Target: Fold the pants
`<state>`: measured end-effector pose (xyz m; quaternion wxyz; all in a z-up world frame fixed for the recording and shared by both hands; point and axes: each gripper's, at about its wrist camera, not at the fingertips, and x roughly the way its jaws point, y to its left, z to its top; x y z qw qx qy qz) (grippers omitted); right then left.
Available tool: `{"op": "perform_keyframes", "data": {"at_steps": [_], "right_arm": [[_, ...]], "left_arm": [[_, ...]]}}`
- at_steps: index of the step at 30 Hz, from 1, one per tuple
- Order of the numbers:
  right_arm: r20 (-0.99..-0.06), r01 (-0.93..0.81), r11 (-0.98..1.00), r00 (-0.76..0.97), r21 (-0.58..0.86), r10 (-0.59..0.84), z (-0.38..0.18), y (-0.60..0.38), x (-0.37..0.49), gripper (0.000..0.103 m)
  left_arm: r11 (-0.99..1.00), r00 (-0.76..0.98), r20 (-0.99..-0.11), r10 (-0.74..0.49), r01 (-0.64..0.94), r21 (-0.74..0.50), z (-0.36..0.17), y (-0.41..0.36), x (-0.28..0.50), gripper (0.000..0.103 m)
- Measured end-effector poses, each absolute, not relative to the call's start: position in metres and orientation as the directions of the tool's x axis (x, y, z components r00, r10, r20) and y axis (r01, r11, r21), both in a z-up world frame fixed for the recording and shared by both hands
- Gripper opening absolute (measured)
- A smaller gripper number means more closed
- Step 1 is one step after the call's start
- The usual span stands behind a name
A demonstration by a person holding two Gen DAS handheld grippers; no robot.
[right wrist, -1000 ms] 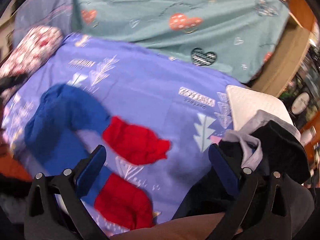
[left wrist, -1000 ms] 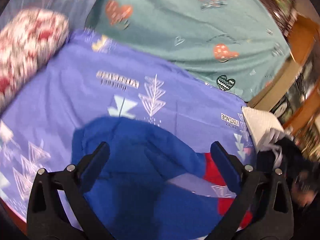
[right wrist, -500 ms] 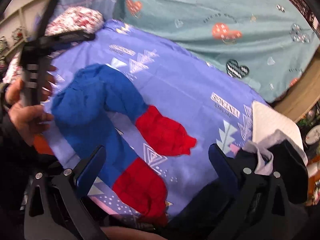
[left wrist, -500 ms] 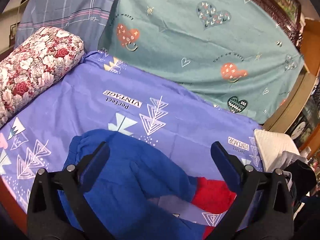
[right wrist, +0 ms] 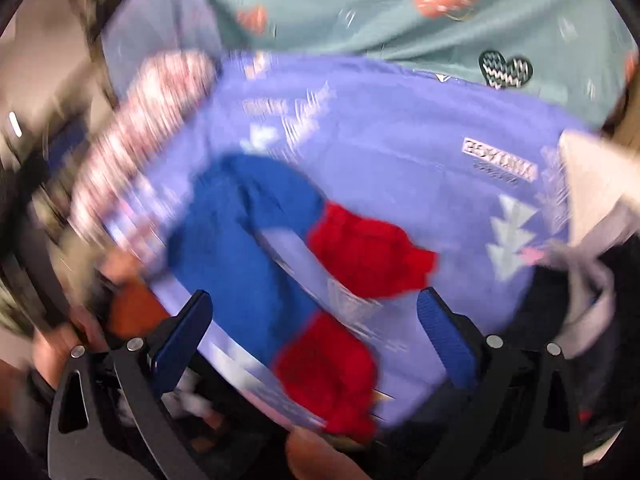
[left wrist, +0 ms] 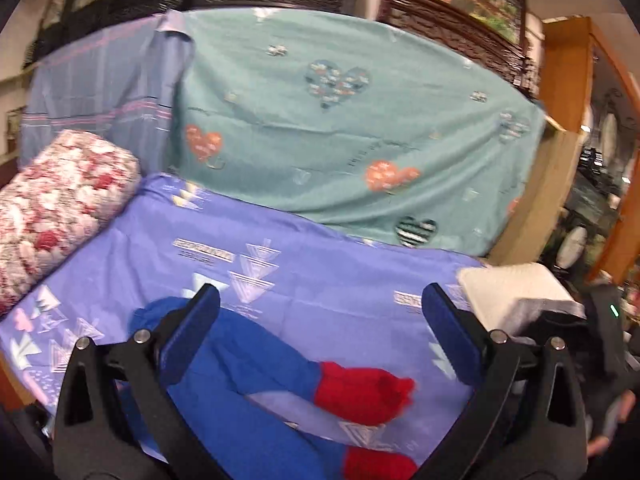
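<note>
Blue pants with red cuffs [left wrist: 256, 372] lie rumpled on a purple patterned sheet [left wrist: 320, 264], legs spread in a U shape. In the right wrist view the pants [right wrist: 244, 248] show blurred, with both red cuffs [right wrist: 368, 252] toward the near right. My left gripper [left wrist: 320, 336] is open and empty, held above the pants' waist end. My right gripper [right wrist: 316, 336] is open and empty, above the near cuff at the sheet's front edge.
A floral bolster [left wrist: 56, 204] lies at the left. A teal heart-print cloth [left wrist: 344, 132] covers the backrest. A white folded cloth [left wrist: 508, 284] and a pile of grey and dark clothes [right wrist: 580, 280] sit at the right. Wooden furniture [left wrist: 568, 80] stands far right.
The left gripper has tilted up and back, so the pants sit lower in its view. The right gripper has swung quickly, blurring its view. Both stay open.
</note>
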<state>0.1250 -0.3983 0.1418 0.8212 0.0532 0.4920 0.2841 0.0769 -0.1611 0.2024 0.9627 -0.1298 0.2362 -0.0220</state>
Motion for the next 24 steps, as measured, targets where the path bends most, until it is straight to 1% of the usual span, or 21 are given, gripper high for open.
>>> {"op": "perform_keyframes", "data": {"at_steps": [1,2,3,4,7,9,11,14,15,18,20,21,23,24], "right_arm": [[-0.725,-0.401,0.796,0.353,0.454,0.591,0.141,-0.408,0.128,0.102],[-0.651,-0.387,0.733,0.343,0.559,0.677,0.138,-0.418,0.131,0.102],[-0.609,-0.379,0.695,0.335,0.611,0.719,0.135,-0.425,0.133,0.102],[-0.640,-0.364,0.724,0.340,0.586,0.689,0.132,-0.425,0.136,0.102],[-0.750,-0.360,0.833,0.379,0.421,0.542,0.121,-0.418,0.136,0.102],[-0.771,-0.354,0.853,0.386,0.383,0.507,0.117,-0.420,0.134,0.102],[-0.767,-0.353,0.863,0.414,0.361,0.490,0.118,-0.428,0.131,0.102],[-0.727,-0.364,0.872,0.492,0.328,0.479,0.126,-0.442,0.124,0.102],[-0.701,-0.370,0.877,0.536,0.305,0.470,0.132,-0.446,0.120,0.102],[-0.630,-0.388,0.885,0.627,0.257,0.458,0.143,-0.461,0.116,0.102],[-0.551,-0.410,0.891,0.707,0.194,0.445,0.155,-0.470,0.109,0.102],[-0.501,-0.434,0.890,0.745,0.138,0.441,0.160,-0.472,0.102,0.102],[-0.463,-0.465,0.883,0.771,0.060,0.438,0.162,-0.471,0.099,0.102],[-0.463,-0.487,0.873,0.766,0.033,0.445,0.160,-0.469,0.098,0.102]], "left_arm": [[0.958,0.877,-0.455,-0.153,0.020,-0.285,0.201,-0.167,0.077,0.101],[0.959,0.866,-0.475,-0.158,0.020,-0.282,0.200,-0.177,0.076,0.101],[0.965,0.859,-0.494,-0.130,-0.003,-0.260,0.197,-0.183,0.075,0.101],[0.971,0.852,-0.514,-0.100,-0.029,-0.238,0.193,-0.189,0.074,0.101],[0.980,0.824,-0.566,-0.019,-0.098,-0.175,0.181,-0.206,0.069,0.101],[0.981,0.816,-0.575,0.054,-0.150,-0.121,0.179,-0.215,0.061,0.101],[0.979,0.833,-0.545,0.095,-0.176,-0.099,0.185,-0.220,0.046,0.101],[0.974,0.870,-0.476,0.129,-0.202,-0.106,0.206,-0.222,0.023,0.101],[0.973,0.879,-0.458,0.133,-0.203,-0.108,0.213,-0.223,0.016,0.101],[0.975,0.888,-0.434,0.151,-0.206,-0.084,0.233,-0.227,0.003,0.101],[0.978,0.898,-0.408,0.167,-0.202,-0.044,0.246,-0.235,-0.008,0.101],[0.980,0.905,-0.391,0.167,-0.197,-0.036,0.251,-0.238,-0.013,0.101],[0.979,0.919,-0.349,0.182,-0.203,-0.026,0.262,-0.244,-0.025,0.101],[0.977,0.920,-0.341,0.192,-0.212,-0.023,0.265,-0.246,-0.029,0.101]]}}
